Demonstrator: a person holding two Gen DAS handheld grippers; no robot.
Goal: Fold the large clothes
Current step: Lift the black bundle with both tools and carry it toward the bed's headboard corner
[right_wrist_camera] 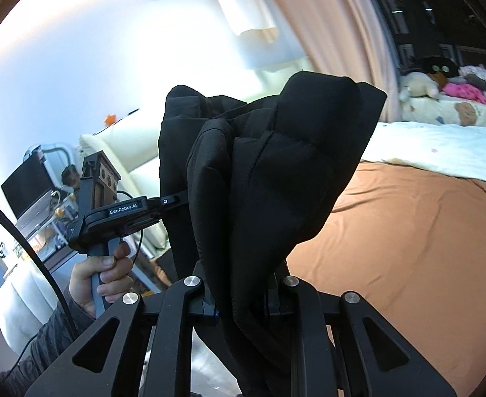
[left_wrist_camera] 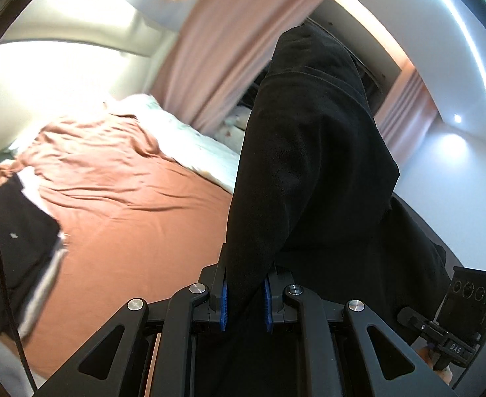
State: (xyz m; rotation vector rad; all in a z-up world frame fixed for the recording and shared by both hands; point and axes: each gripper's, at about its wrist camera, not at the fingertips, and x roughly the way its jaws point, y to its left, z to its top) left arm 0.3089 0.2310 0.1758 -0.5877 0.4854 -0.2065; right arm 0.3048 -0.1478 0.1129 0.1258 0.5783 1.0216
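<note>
Both grippers pinched one black garment (left_wrist_camera: 309, 165): left gripper (left_wrist_camera: 244, 301) and right gripper (right_wrist_camera: 243, 301) each had jaws nearly closed on bunched cloth, likely lifting it clear to spread it. Beyond, the orange bed sheet (left_wrist_camera: 127, 205) lay empty at nine o'clock, with a dark folded pile (left_wrist_camera: 21, 218) farther left.
</note>
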